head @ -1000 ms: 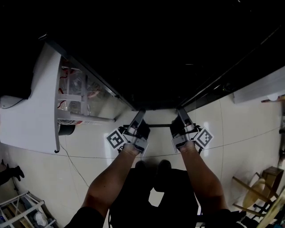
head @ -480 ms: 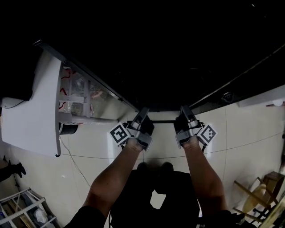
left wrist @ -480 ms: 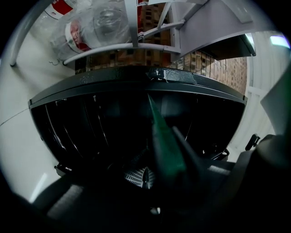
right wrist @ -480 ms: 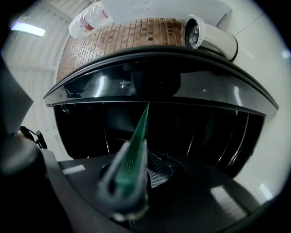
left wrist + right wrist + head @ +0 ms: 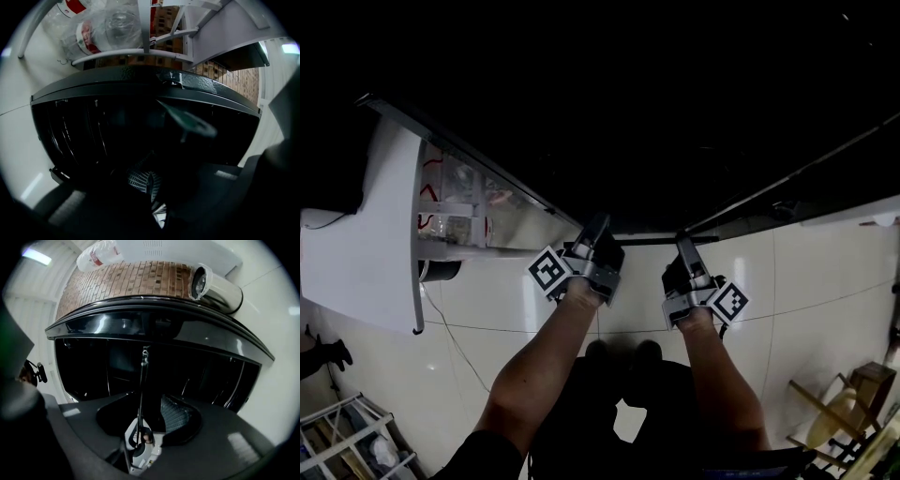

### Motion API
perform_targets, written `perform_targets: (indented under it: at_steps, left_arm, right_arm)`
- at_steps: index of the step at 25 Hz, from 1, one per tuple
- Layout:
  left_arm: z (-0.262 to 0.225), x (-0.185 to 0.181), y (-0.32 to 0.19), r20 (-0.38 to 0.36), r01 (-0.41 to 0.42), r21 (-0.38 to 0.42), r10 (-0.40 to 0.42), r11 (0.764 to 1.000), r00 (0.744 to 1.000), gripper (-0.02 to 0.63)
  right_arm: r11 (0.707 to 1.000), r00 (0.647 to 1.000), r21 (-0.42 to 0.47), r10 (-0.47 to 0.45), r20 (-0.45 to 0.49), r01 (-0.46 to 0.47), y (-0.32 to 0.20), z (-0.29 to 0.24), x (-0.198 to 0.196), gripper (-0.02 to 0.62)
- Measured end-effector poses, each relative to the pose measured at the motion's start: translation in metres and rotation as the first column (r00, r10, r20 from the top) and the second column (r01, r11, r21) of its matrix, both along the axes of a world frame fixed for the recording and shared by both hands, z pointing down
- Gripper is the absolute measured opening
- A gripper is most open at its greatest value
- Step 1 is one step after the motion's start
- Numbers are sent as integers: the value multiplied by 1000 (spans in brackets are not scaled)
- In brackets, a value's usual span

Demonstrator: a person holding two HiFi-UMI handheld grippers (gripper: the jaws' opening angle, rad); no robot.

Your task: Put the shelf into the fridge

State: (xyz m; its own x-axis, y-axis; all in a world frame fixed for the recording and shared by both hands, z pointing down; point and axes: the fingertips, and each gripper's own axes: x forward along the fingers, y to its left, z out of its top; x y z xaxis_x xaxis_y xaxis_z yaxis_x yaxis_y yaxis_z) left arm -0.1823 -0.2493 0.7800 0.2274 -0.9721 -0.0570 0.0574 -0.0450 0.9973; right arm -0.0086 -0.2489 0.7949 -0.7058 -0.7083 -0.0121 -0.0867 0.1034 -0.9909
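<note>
The shelf (image 5: 642, 241) is a dark, thin panel, and only its near edge shows as a bar between my two grippers. It sits at the mouth of the black fridge (image 5: 628, 112). My left gripper (image 5: 598, 230) holds the bar's left end and my right gripper (image 5: 682, 246) its right end. The shelf's curved rim (image 5: 140, 93) fills the left gripper view above the dim left gripper (image 5: 147, 183). Seen edge-on as a thin line, the shelf (image 5: 142, 394) runs down into the right gripper (image 5: 150, 427). Both look shut on it.
The fridge's white door (image 5: 356, 253) stands open at the left, with plastic bottles (image 5: 455, 202) in its racks. A cable (image 5: 455, 342) lies on the pale tiled floor. A wire rack (image 5: 347, 445) stands at the bottom left and a wooden chair (image 5: 853, 394) at the bottom right.
The shelf's near edge has moved up toward the fridge opening. My left gripper has gone further forward than the right, so the bar now slants slightly.
</note>
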Motion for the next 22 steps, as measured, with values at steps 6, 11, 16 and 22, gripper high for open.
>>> perform_targets:
  at_steps: [6, 11, 16, 22]
  left_arm:
    - [-1, -8, -8, -21, 24, -15, -24, 1000, 999, 12]
    - [-4, -11, 4, -58, 58, -47, -60, 997, 996, 102]
    - [-6, -3, 29, -40, 106, -121, -111, 987, 993, 18]
    - [-7, -10, 9, 39, 85, -76, -82, 993, 996, 15]
  right_arm:
    - [999, 999, 36, -39, -30, 40, 1, -12, -17, 43]
    - [1000, 999, 1, 25, -38, -25, -11, -14, -16, 35]
    - [998, 998, -10, 64, -26, -64, -32, -14, -20, 35]
    - [998, 994, 21, 54, -97, -52, -48, -16, -25, 43]
